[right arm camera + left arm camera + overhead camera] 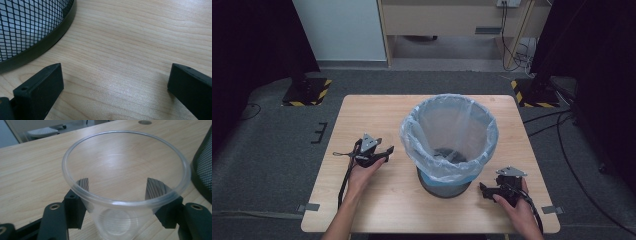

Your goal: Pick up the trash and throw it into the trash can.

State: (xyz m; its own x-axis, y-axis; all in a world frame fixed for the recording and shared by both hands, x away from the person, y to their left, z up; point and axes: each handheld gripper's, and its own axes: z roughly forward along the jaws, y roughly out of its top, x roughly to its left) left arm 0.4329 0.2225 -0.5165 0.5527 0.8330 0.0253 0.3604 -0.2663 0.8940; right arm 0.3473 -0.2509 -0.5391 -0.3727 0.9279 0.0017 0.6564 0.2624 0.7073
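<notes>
Item, nearest the person: left tongs [117, 195] — held in the left hand [362, 172] over the near-left part of the worktop [362, 115]. The jaws stood one on either side of a clear plastic cup [125, 192], their ribbed pads pressed against its wall just under the rim; the cup was gripped.

Item: clear plastic cup. Colourless and see-through, tapering from a wide rolled rim down to a small round base marked with fine concentric rings. The wood grain of the worktop showed plainly through its wall. It looked empty and stood upright or nearly so, mouth up, left of the bin; whether its base touched the wood cannot be told.

Item: right tongs [115, 82] — in the right hand [514, 202] at the near-right corner, jaws spread wide over bare wood, nothing between them. In the high view these tongs [484, 190] lay just beside the foot of the bin.

Item, mid-worktop: black mesh waste bin [447, 185], lined with a pale blue translucent bag [449, 130] folded over its rim. Something dark lay at the bottom, too indistinct to name.

Item, farthest: grey carpeted floor [272, 140] and two stands with yellow-and-black striped bases [307, 92].
</notes>
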